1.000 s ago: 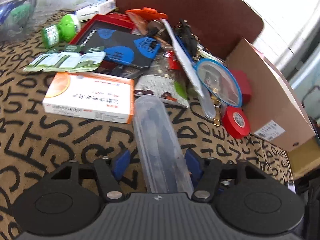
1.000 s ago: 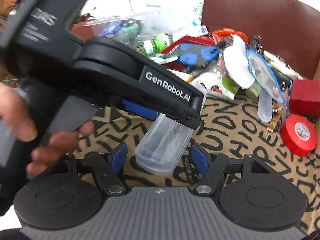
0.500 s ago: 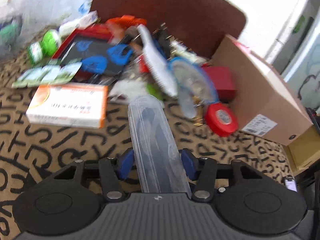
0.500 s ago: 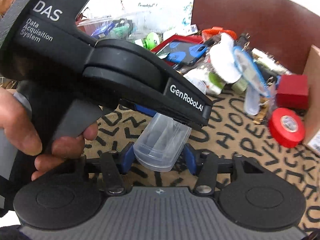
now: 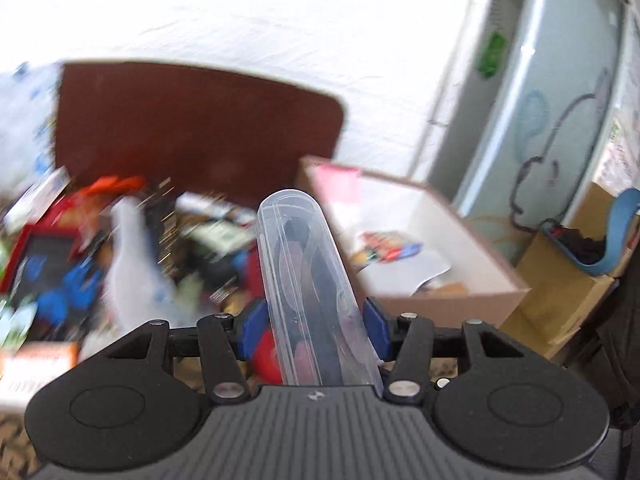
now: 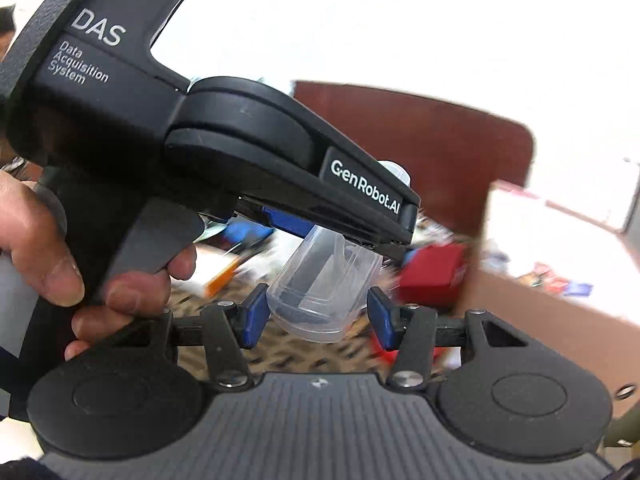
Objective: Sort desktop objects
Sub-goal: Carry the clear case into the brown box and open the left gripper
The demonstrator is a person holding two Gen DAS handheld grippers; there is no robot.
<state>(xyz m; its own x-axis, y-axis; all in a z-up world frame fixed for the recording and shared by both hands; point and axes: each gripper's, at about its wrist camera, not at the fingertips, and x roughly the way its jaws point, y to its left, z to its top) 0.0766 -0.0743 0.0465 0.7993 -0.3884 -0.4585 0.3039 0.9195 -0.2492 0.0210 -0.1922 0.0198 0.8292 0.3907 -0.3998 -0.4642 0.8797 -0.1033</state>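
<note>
- The left gripper [image 5: 312,330] is clamped on a clear plastic case [image 5: 308,280]; both blue pads press its sides, and the case juts toward 12 o'clock, above the blurred clutter.
- The right gripper [image 6: 316,322] has its blue pads at the case's [image 6: 324,292] rounded near end; the left pad touches it, while contact at the right pad cannot be told.
- An open cardboard box [image 5: 452,292] sits at 2 o'clock from the case, papers inside.
- A red box [image 6: 432,276] lies just beside the cardboard box's wall.
- A hand [image 6: 60,256] grips the left gripper's handle at 9 o'clock in the right wrist view.
</note>
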